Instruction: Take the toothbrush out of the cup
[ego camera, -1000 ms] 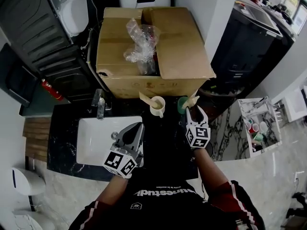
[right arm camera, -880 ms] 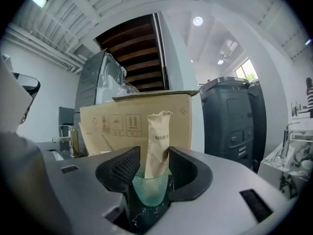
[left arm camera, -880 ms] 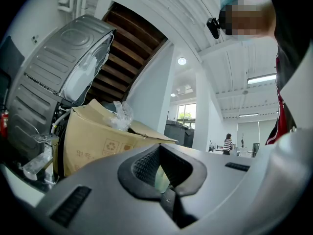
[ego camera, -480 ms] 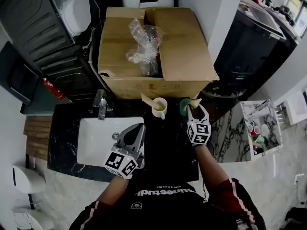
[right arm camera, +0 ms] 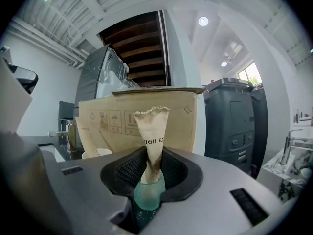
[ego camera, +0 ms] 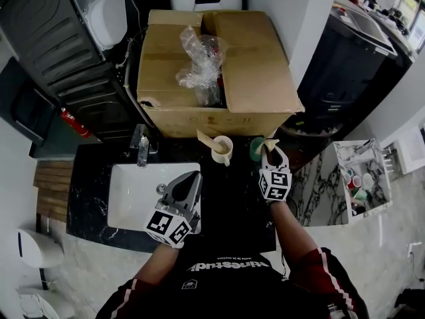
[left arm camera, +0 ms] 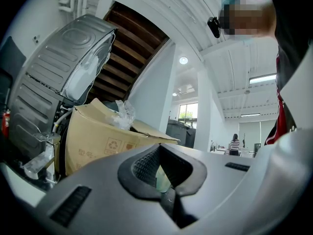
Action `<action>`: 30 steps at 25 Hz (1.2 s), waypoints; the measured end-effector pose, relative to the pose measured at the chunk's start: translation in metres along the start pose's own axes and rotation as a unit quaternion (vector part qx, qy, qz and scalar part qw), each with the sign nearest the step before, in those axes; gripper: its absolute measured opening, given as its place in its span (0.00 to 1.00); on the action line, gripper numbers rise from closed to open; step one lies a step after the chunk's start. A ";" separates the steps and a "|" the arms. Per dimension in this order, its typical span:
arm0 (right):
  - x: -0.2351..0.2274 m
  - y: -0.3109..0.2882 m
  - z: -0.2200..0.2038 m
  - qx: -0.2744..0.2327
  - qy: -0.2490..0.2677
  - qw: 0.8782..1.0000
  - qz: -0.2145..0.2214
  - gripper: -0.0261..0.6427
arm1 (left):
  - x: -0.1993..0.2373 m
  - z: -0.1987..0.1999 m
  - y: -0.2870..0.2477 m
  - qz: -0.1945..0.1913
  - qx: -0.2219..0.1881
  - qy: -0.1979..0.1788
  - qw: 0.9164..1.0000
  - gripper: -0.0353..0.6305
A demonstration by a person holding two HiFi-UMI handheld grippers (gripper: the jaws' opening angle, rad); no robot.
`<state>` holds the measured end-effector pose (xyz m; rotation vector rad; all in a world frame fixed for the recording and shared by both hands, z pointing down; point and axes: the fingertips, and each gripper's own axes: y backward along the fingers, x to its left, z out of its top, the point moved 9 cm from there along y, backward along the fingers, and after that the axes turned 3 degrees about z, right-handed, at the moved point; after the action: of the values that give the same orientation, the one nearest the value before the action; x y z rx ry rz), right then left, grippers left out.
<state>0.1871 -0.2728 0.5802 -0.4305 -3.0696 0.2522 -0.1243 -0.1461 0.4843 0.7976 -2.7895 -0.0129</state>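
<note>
A toothbrush in a tan paper wrapper (ego camera: 269, 142) (right arm camera: 154, 131) stands upright in a green cup (ego camera: 255, 150) (right arm camera: 146, 199) on the black counter, just in front of the cardboard box. My right gripper (ego camera: 271, 150) (right arm camera: 149, 173) points at it. Its jaws are closing with the wrapper between them, and the pads touch it on both sides just above the cup rim. My left gripper (ego camera: 189, 181) (left arm camera: 164, 173) is shut and empty, held over the right edge of the sink. A white cup (ego camera: 221, 148) (right arm camera: 95, 153) with a second wrapped toothbrush (ego camera: 204, 138) stands left of the green cup.
A large open cardboard box (ego camera: 219, 78) with crumpled plastic fills the back of the counter. A white sink (ego camera: 133, 178) with a chrome faucet (ego camera: 139, 145) is at the left. The black counter (ego camera: 232, 198) ends just right of the green cup, beside a marble surface (ego camera: 312, 185).
The right gripper's jaws have drawn in round the wrapped toothbrush in the green cup. The left gripper has stayed where it was.
</note>
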 end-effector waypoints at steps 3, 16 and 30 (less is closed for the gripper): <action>0.000 0.001 0.000 0.000 0.002 1.000 -0.003 0.17 | -0.001 -0.001 0.000 -0.003 0.001 -0.001 1.000 0.07; 0.001 0.001 0.002 0.000 0.012 1.000 -0.001 0.13 | -0.001 -0.002 0.004 -0.006 0.001 -0.004 1.000 0.07; 0.006 0.004 0.016 -0.009 0.026 1.000 0.002 0.12 | -0.006 -0.001 0.010 -0.007 -0.004 -0.004 1.000 0.07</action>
<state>0.1814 -0.2703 0.5635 -0.4357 -3.0222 0.2088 -0.1245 -0.1349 0.4847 0.8159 -2.7898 -0.0300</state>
